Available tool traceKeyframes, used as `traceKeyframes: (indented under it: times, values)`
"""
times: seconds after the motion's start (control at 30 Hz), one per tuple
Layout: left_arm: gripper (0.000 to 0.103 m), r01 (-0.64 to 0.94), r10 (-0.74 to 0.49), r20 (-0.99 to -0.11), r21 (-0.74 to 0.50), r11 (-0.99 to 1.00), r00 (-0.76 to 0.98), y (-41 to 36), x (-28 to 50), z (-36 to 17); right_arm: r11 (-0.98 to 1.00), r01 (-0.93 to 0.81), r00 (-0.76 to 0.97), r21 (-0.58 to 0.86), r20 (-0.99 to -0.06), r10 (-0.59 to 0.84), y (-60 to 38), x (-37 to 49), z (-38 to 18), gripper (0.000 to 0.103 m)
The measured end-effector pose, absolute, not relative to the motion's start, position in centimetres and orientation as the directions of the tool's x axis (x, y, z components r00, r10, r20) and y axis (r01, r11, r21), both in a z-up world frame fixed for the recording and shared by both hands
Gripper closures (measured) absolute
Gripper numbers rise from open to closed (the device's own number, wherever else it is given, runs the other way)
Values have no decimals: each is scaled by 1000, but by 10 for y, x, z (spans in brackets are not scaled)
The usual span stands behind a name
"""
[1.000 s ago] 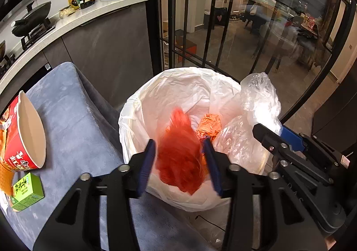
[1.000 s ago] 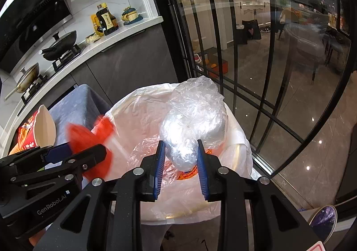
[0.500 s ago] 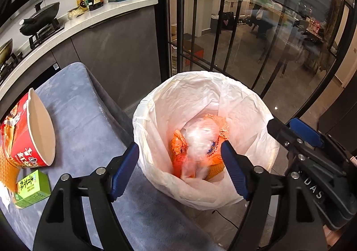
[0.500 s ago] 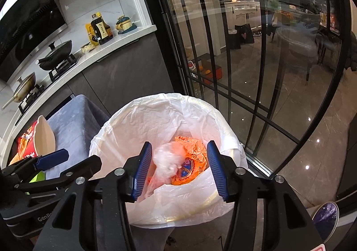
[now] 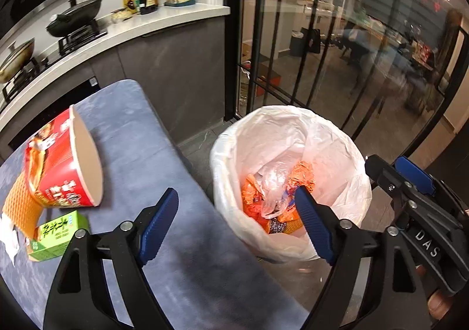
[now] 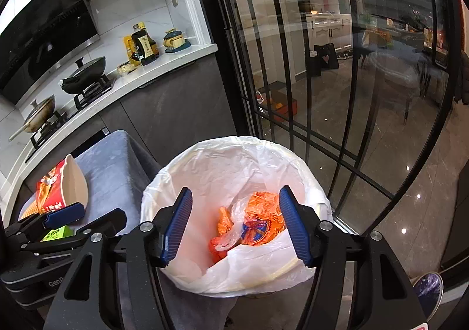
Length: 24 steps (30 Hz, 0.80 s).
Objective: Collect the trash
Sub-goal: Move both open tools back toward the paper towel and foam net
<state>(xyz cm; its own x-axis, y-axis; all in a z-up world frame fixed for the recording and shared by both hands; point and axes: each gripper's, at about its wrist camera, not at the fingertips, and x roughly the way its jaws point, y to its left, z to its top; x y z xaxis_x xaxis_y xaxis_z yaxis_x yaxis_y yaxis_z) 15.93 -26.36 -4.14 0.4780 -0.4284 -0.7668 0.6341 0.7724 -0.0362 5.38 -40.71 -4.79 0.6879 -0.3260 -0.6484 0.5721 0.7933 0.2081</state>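
A bin lined with a white bag (image 5: 334, 151) (image 6: 205, 171) stands on the floor beside a grey-blue table (image 5: 137, 142). Inside lie orange wrappers (image 5: 252, 198) (image 6: 263, 206) and a clear plastic bag (image 5: 274, 180) (image 6: 231, 234). My left gripper (image 5: 236, 224) is open and empty, above the table edge and the bin's near rim. My right gripper (image 6: 234, 226) is open and empty over the bin. On the table lie a red noodle cup on its side (image 5: 64, 162) (image 6: 63, 186), a green carton (image 5: 55, 234) (image 6: 57, 233) and an orange wrapper (image 5: 19, 206).
A dark glass partition with black bars (image 5: 307, 45) (image 6: 293, 66) stands right behind the bin. A kitchen counter with woks and bottles (image 5: 88, 30) (image 6: 88, 77) runs behind the table. White paper scraps (image 5: 10, 237) lie at the table's left edge.
Both grippers opened and dropped their loads into the bin: the left its red-orange wrapper, the right its clear plastic bag. Both then drew back and rose a little.
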Motion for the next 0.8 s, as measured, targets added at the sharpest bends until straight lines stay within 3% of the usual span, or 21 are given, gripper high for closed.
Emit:
traceKeyframes:
  times: [0.13, 0.27, 0.47, 0.8]
  values:
    - [25, 610, -419, -761, -39, 792, 495, -241, 164, -36, 800, 562, 698, 210, -639, -323, -395, 55, -41, 39]
    - [17, 566, -395, -755, -38, 823, 523, -214, 169, -31, 818, 534, 714, 212, -631, -303, -375, 62, -35, 38]
    - [17, 490, -366, -746, -61, 869, 556, -163, 179, -22, 855, 478, 739, 200, -619, -267, -339, 74, -27, 34]
    - [13, 301, -237, -749, -52, 952, 619, -58, 196, -21, 912, 372, 758, 175, -625, -189, -271, 100, -24, 31]
